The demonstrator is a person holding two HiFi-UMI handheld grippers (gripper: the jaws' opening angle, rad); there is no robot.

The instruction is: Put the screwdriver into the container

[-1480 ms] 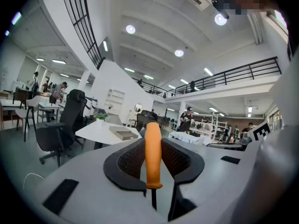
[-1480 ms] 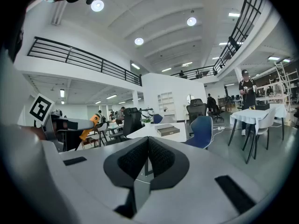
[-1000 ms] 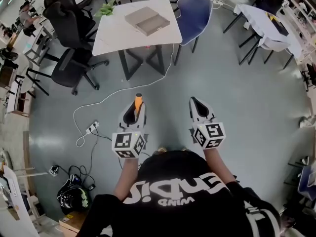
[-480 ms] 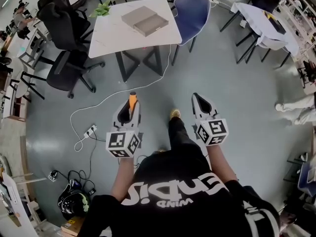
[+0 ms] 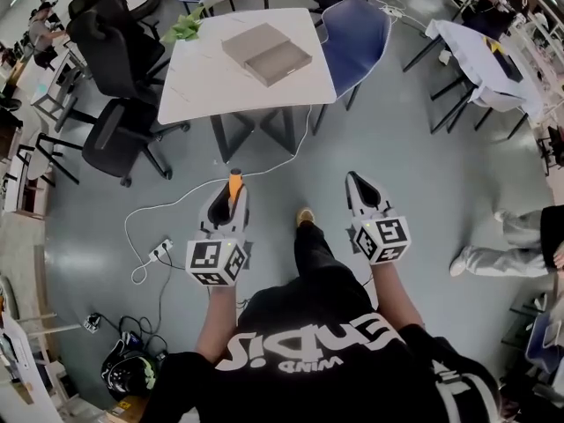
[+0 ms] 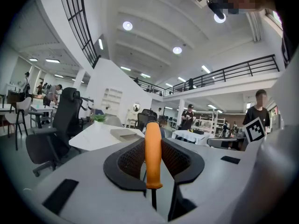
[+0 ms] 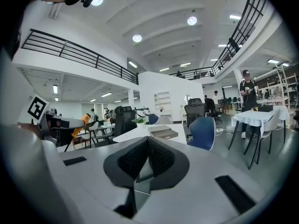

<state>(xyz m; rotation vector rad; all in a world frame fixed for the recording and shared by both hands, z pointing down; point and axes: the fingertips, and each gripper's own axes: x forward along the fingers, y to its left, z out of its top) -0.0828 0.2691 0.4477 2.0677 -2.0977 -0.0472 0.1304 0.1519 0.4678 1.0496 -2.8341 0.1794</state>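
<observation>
My left gripper is shut on a screwdriver with an orange handle, held above the grey floor. In the left gripper view the orange handle stands upright between the black pads, its dark shaft pointing down. My right gripper is shut with nothing in it; its pads meet at the tips. A grey box-like container lies on the white table ahead, also seen as the container in the right gripper view and the container in the left gripper view.
Black office chairs stand left of the table and a blue chair to its right. A white cable and power strip lie on the floor at the left. A person is at the right edge. Another white table stands far right.
The white table has come closer as the person walks forward. Both grippers keep their pose, the left still holding the screwdriver. A person has come into view at the right.
</observation>
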